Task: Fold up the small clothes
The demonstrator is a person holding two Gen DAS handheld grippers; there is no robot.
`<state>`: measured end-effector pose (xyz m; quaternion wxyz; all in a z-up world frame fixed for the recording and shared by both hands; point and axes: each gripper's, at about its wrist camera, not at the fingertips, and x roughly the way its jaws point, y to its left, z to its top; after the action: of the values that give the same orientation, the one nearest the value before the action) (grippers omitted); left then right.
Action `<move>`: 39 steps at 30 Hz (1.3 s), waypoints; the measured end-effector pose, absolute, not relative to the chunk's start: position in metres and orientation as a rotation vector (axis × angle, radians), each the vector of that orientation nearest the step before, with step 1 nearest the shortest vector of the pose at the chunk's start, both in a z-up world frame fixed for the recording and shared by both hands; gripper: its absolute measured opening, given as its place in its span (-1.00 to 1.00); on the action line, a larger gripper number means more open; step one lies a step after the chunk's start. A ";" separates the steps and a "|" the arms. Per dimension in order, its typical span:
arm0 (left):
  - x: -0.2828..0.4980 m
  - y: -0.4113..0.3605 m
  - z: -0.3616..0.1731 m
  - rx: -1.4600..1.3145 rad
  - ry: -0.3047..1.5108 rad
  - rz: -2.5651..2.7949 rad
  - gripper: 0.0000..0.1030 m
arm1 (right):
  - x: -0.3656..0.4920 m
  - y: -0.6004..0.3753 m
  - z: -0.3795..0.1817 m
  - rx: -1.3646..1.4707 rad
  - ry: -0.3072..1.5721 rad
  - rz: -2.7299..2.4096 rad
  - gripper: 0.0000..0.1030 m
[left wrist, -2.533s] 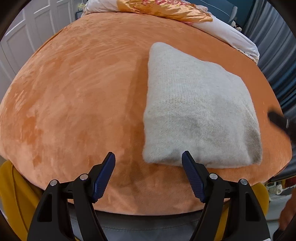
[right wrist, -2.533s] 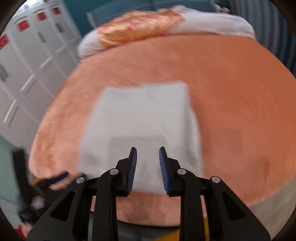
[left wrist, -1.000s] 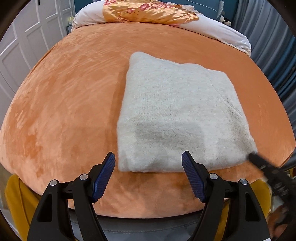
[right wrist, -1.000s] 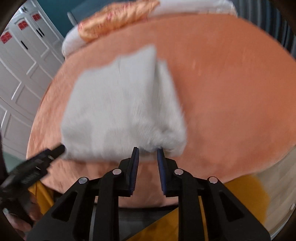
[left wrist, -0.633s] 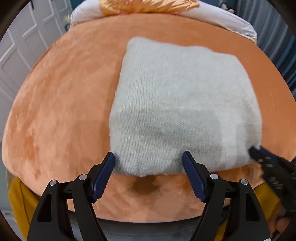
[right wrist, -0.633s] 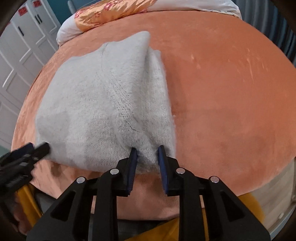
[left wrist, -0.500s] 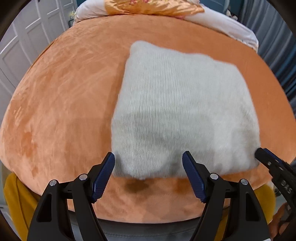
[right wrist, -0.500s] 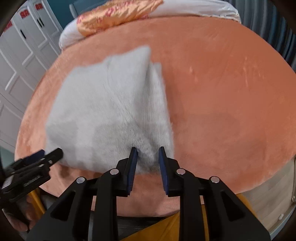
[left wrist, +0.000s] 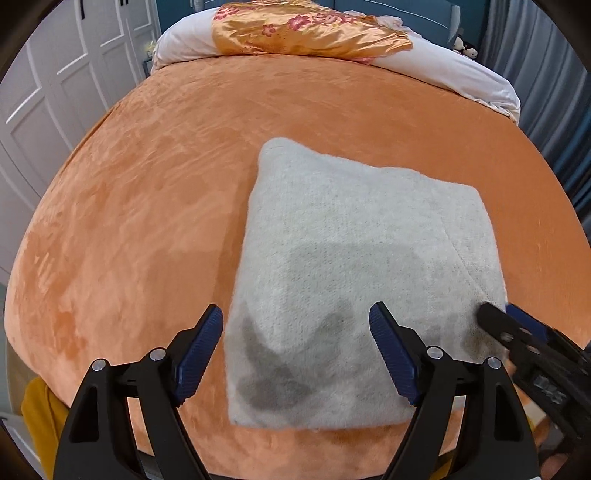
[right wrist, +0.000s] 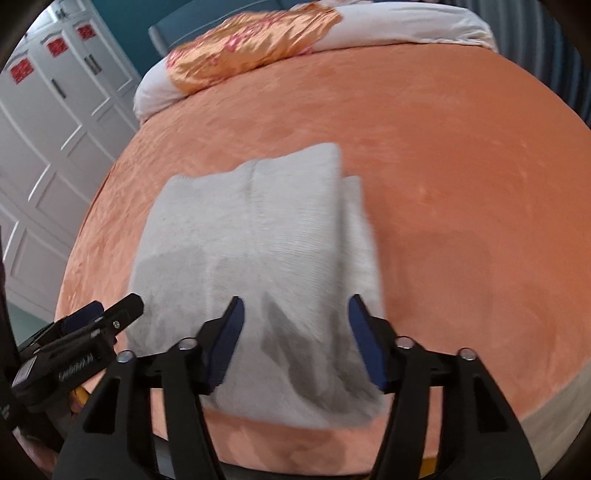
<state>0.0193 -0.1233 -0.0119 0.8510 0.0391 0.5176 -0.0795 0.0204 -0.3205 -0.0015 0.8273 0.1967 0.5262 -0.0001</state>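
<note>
The sweater is lying folded into a compact, thick rectangle on the orange blanket of the bed, toward the blanket's near edge and well apart from the flowered pillow at the far end. Its layers are showing as a stepped edge on the side away from the wardrobe doors in the right wrist view, so the folding itself is looking done, or very nearly so, as far as these pictures are telling. The left claw is hovering with its jaws wide apart over the sweater's near corner on the wardrobe side, holding nothing. The right claw is also standing with its jaws wide apart, straddling the sweater's near edge and gripping nothing; that view is blurred, so whether its pads are touching the knit is hard to tell. Each claw is appearing at the border of the other's view, one at either near corner of the sweater. What is probably remaining is small: perhaps pressing the bundle flat, squaring the uneven stepped edge, or carrying the bundle elsewhere. The knit is looking soft and bulky, so the layers could be sliding apart if it is nudged from one side only.
</note>
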 end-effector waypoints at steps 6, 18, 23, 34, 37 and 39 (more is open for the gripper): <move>0.020 -0.127 -0.014 0.083 1.092 -0.175 0.54 | 0.018 -0.335 0.028 0.450 0.996 0.001 -0.78; 0.026 -0.128 -0.038 0.102 1.146 -0.169 0.61 | 0.011 -0.344 -0.013 0.482 1.086 -0.061 -0.58; 0.029 -0.123 -0.042 0.085 1.155 -0.164 0.65 | -0.004 -0.354 0.000 0.472 1.045 -0.121 -0.04; 0.038 -0.113 -0.054 0.038 1.197 -0.195 0.81 | -0.001 -0.361 -0.049 0.620 1.161 -0.081 0.45; 0.042 -0.110 -0.059 0.014 1.215 -0.225 0.82 | 0.002 -0.361 -0.059 0.661 1.170 -0.057 0.48; 0.046 -0.108 -0.064 -0.005 1.229 -0.244 0.90 | 0.005 -0.363 -0.064 0.682 1.170 -0.047 0.59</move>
<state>0.0464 -0.1077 -0.0644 0.8100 -0.0023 0.5752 -0.1141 0.0048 -0.3634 -0.0635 0.7791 0.3155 0.5412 -0.0217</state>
